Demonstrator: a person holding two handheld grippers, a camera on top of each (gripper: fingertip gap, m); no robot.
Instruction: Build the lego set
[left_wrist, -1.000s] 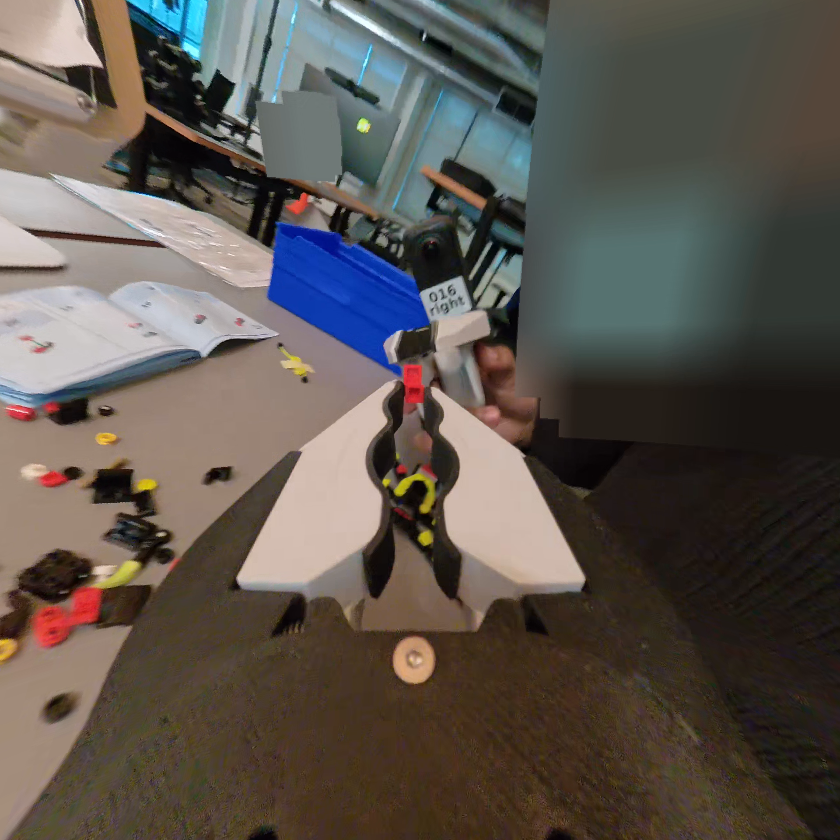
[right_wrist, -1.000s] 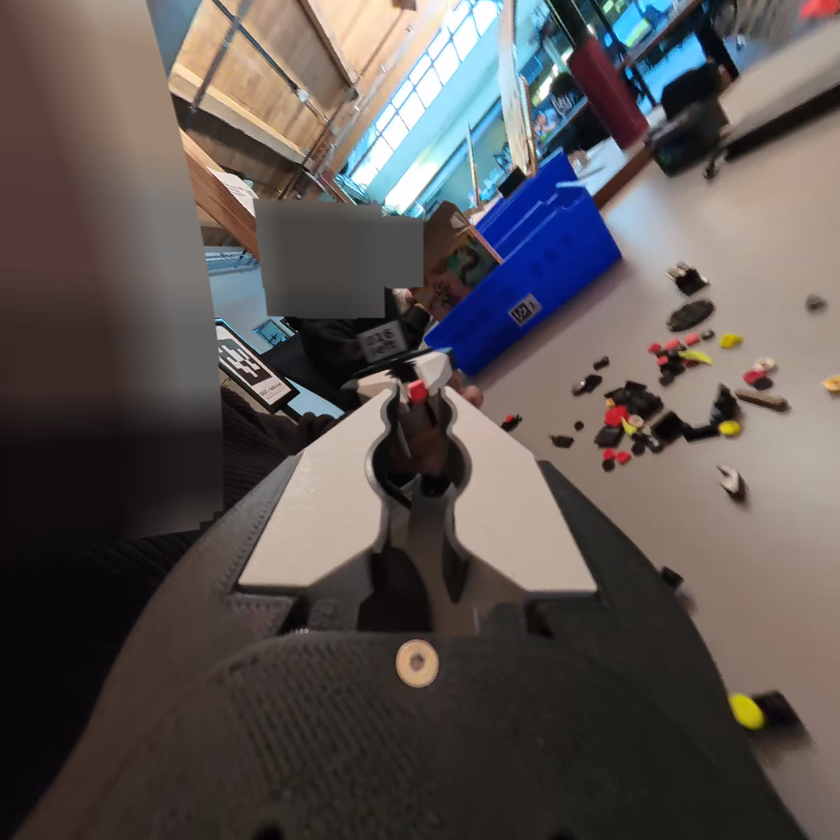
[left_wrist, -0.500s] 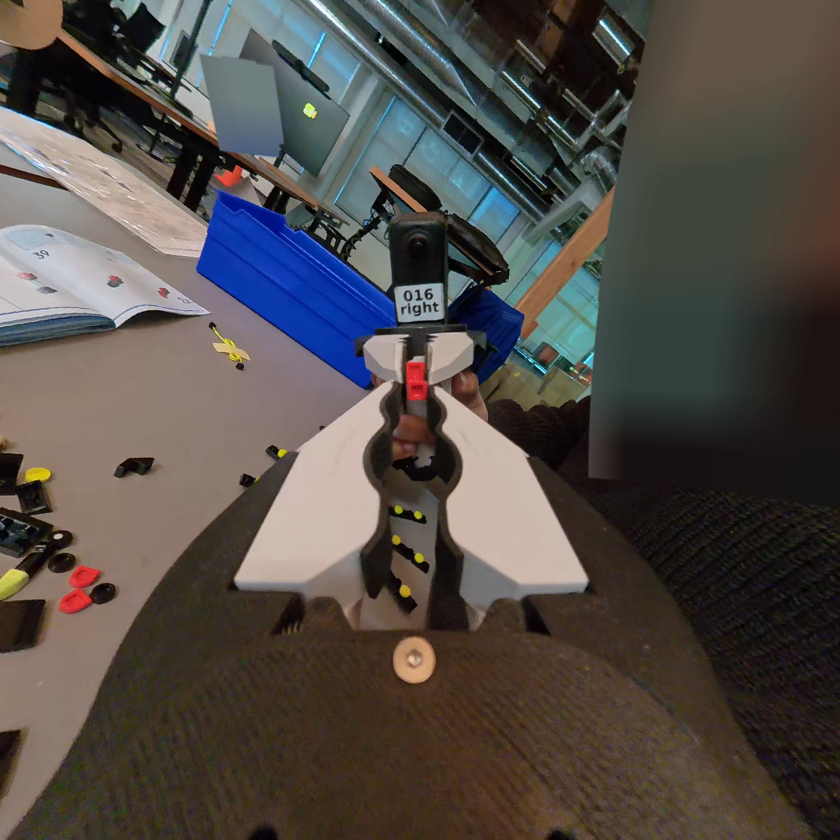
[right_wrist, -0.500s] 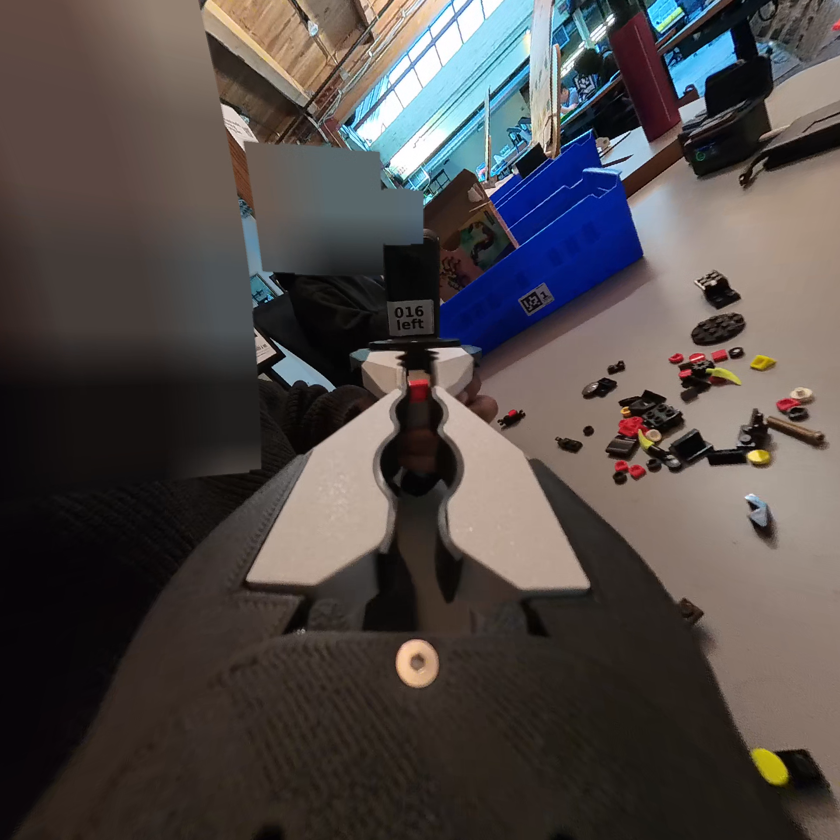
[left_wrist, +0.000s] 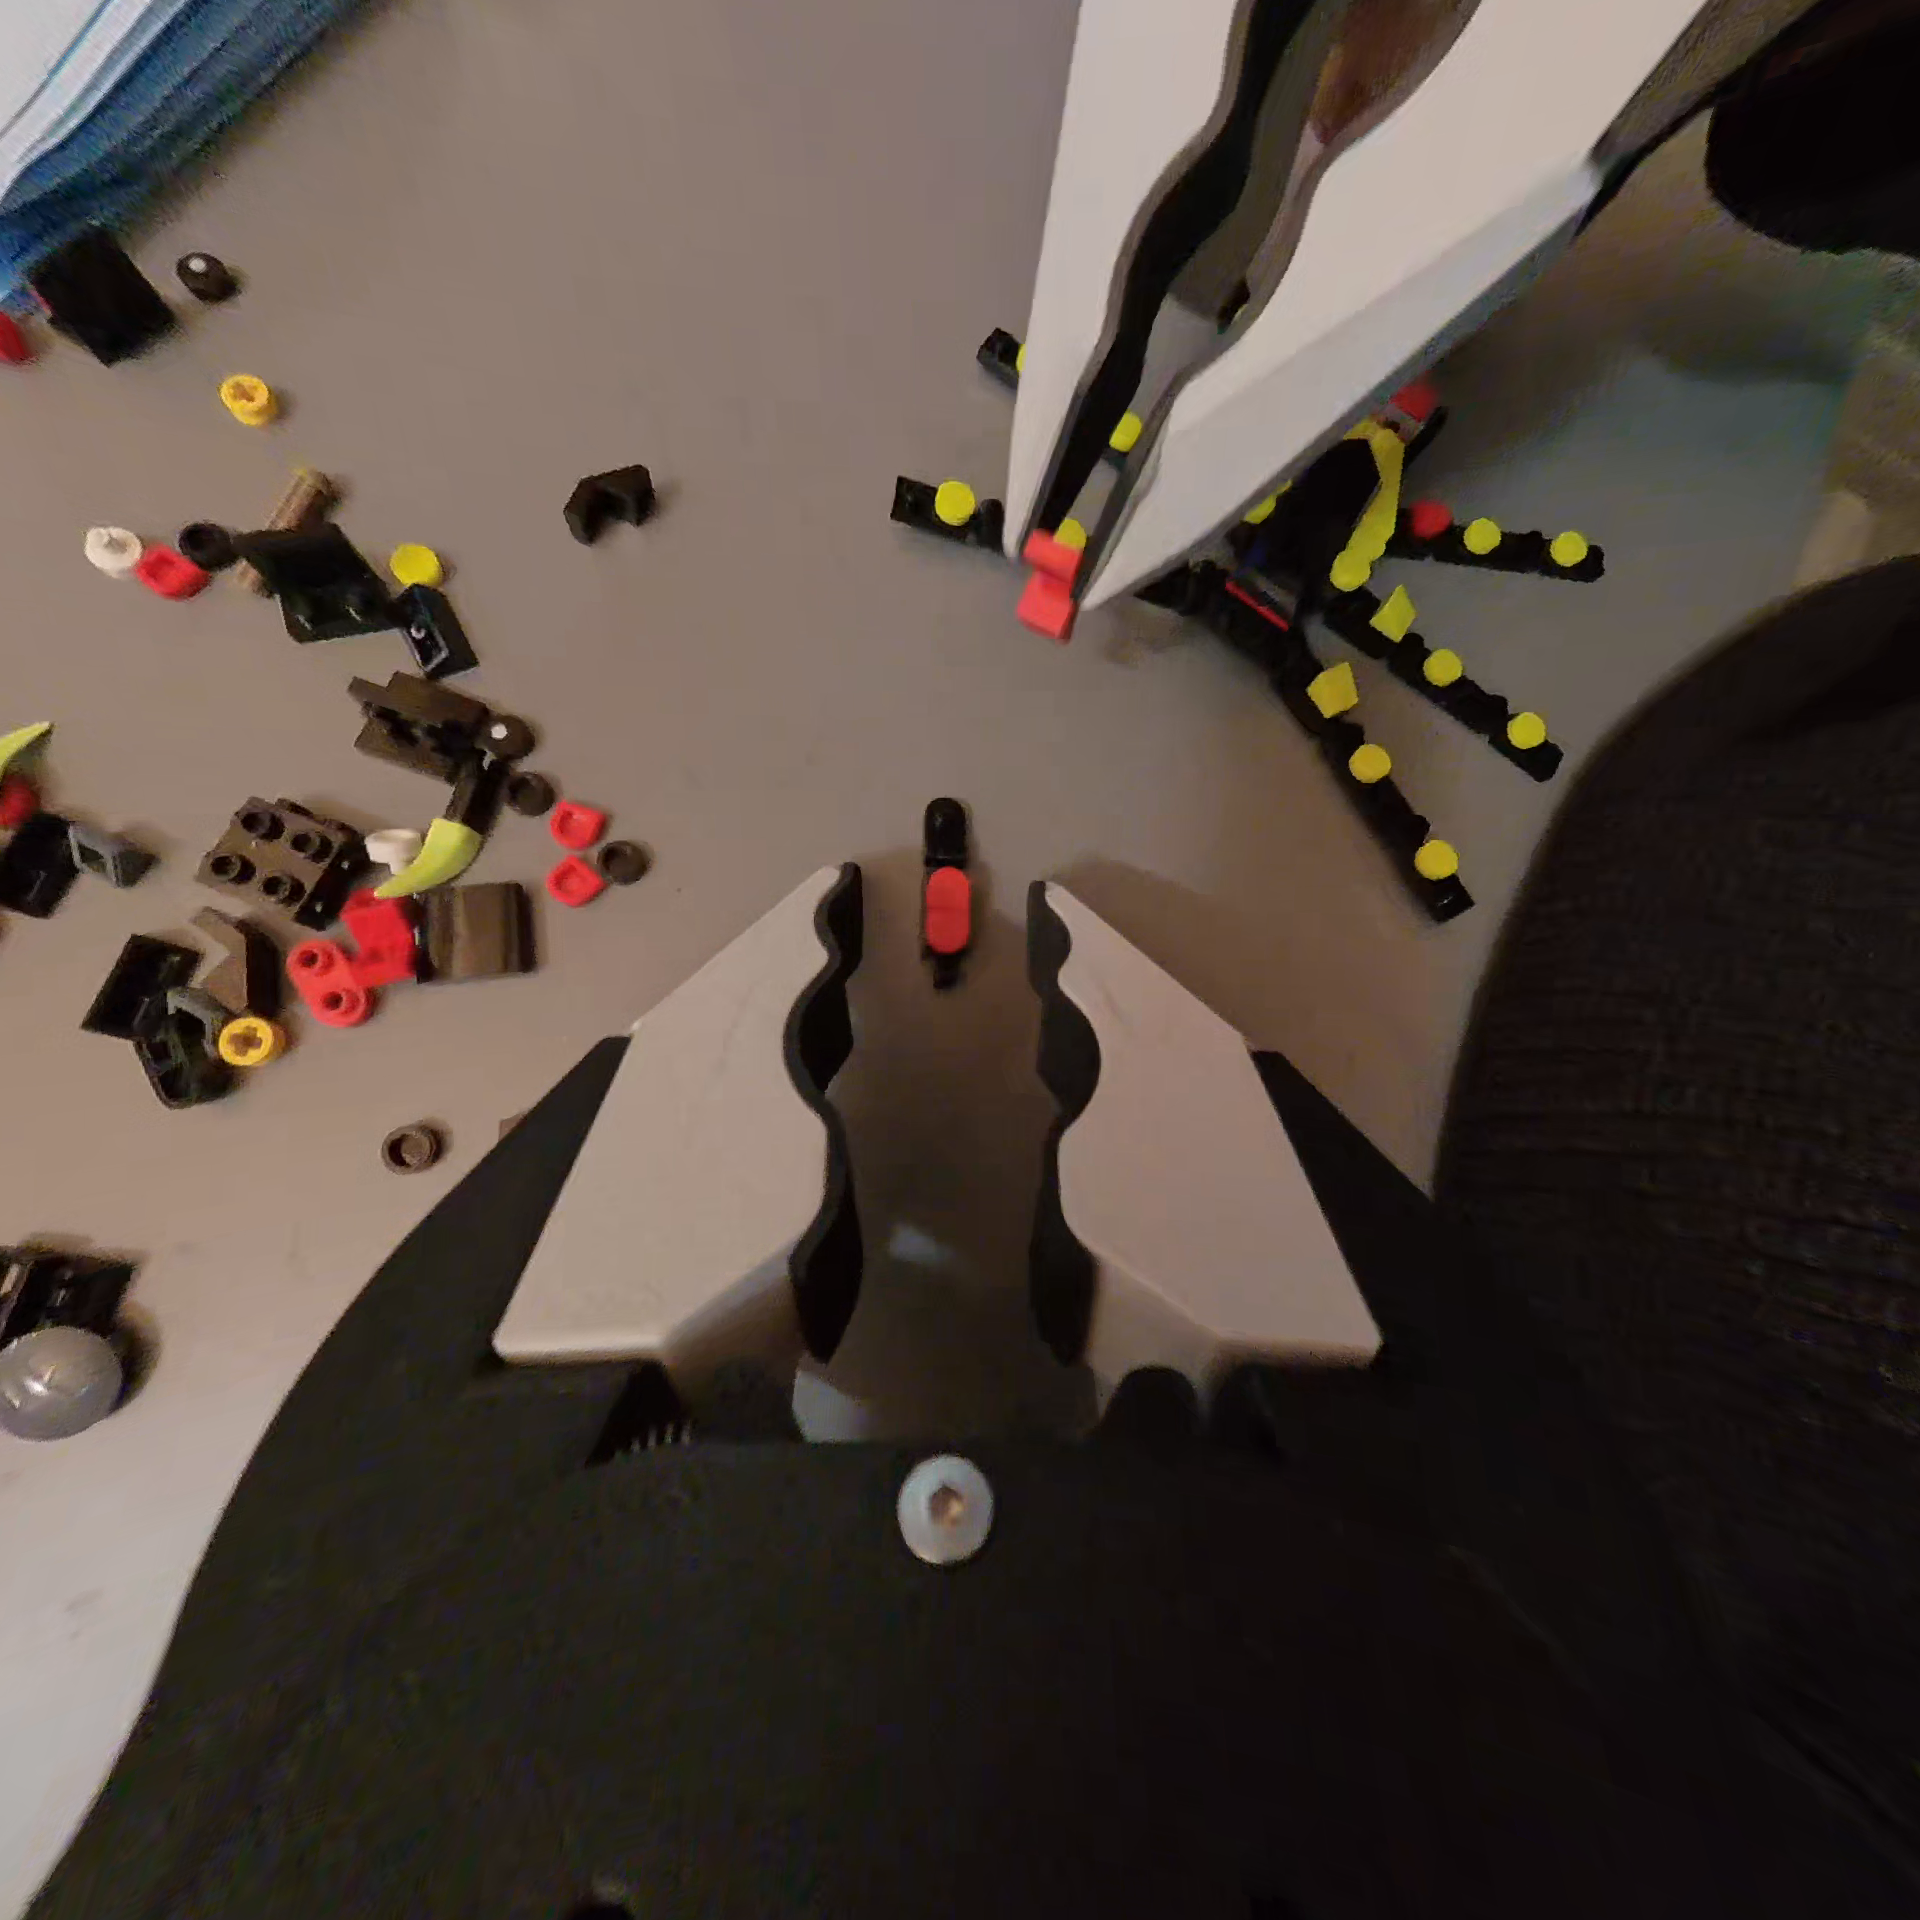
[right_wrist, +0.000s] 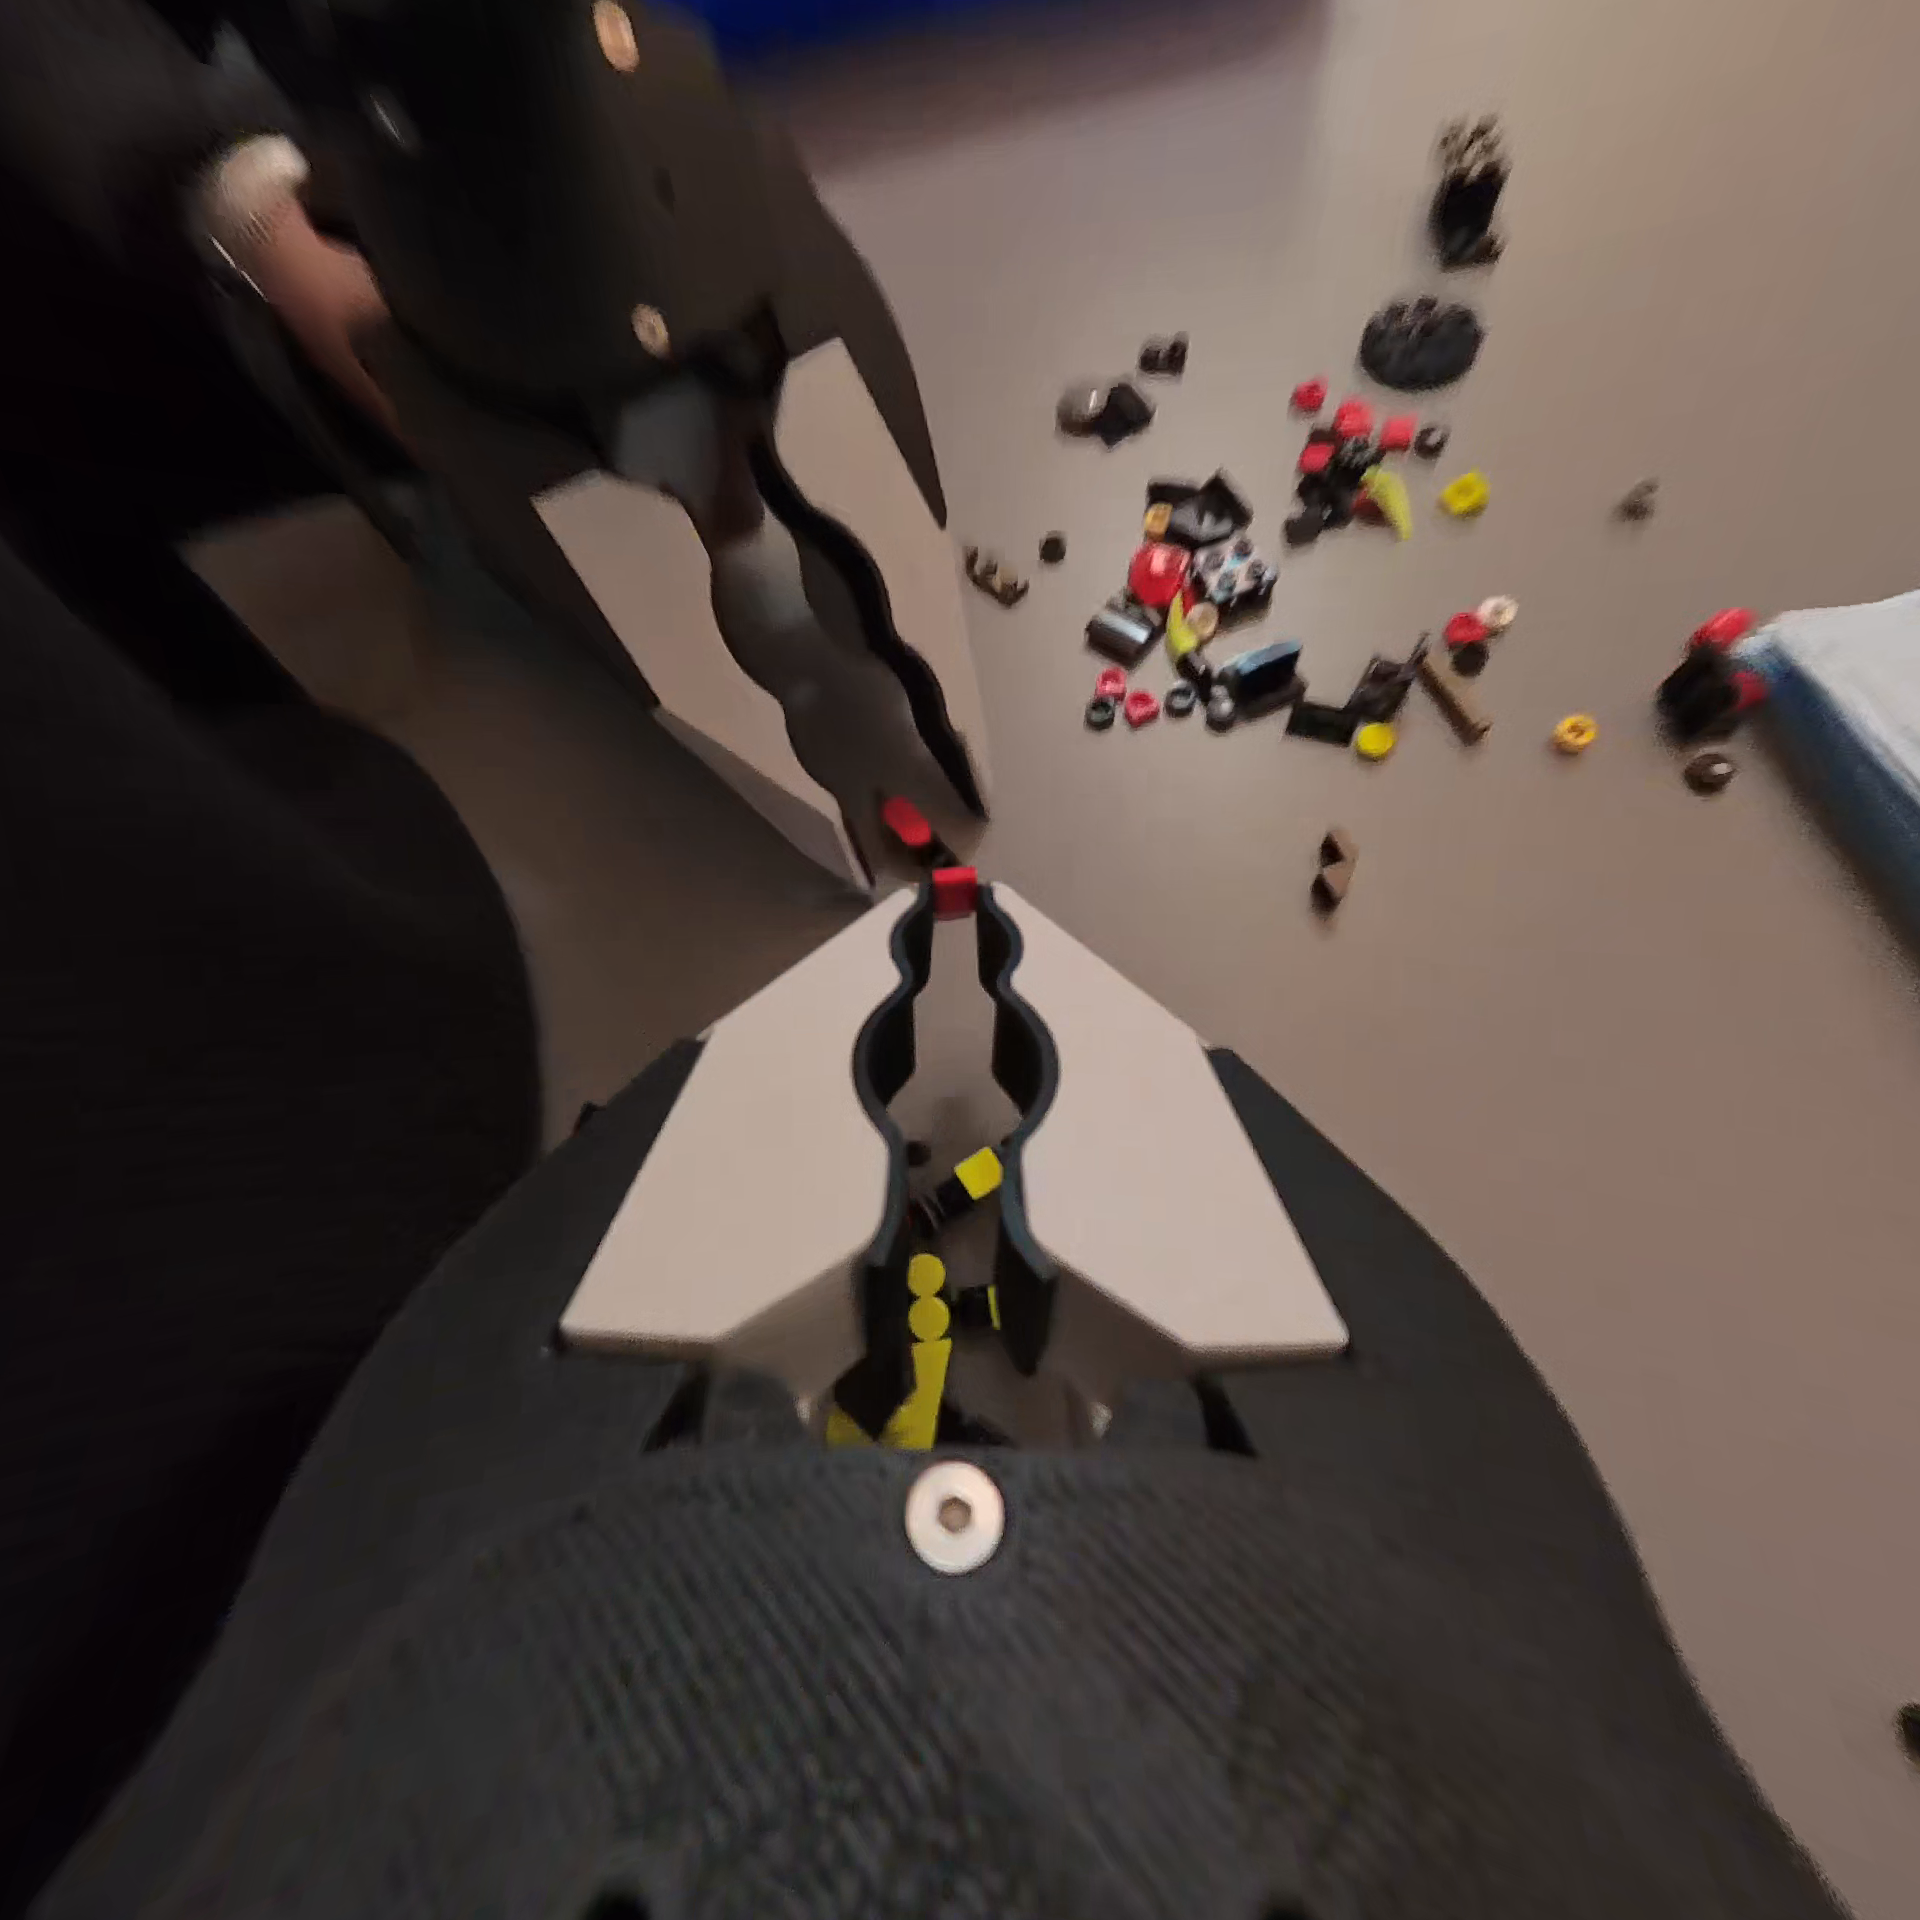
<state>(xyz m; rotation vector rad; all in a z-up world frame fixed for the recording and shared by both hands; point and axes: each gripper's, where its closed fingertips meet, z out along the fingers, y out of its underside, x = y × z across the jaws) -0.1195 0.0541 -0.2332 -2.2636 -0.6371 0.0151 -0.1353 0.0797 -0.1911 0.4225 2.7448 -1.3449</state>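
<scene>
Left gripper (left_wrist: 943, 888): jaws apart, pointed down at the grey table (left_wrist: 727, 260). One black-and-red pin piece (left_wrist: 944, 902) lies on the table between the fingertips; neither finger touches it.

Right gripper (right_wrist: 952, 896): jaws together, clamped on one small red brick (right_wrist: 954, 891) at the tips. In the left wrist view the same brick (left_wrist: 1047, 592) sits just above the table, beside the model.

One partly built black model (left_wrist: 1382, 644) with several long legs studded in yellow lies on the table under the right gripper.

Farther left, a scatter of loose pieces (left_wrist: 343, 831) in black, red, yellow and white. Two yellow-green claw pieces show, one of them (left_wrist: 436, 854) in the scatter. One blue-edged booklet (left_wrist: 94, 114) lies at the far corner.
</scene>
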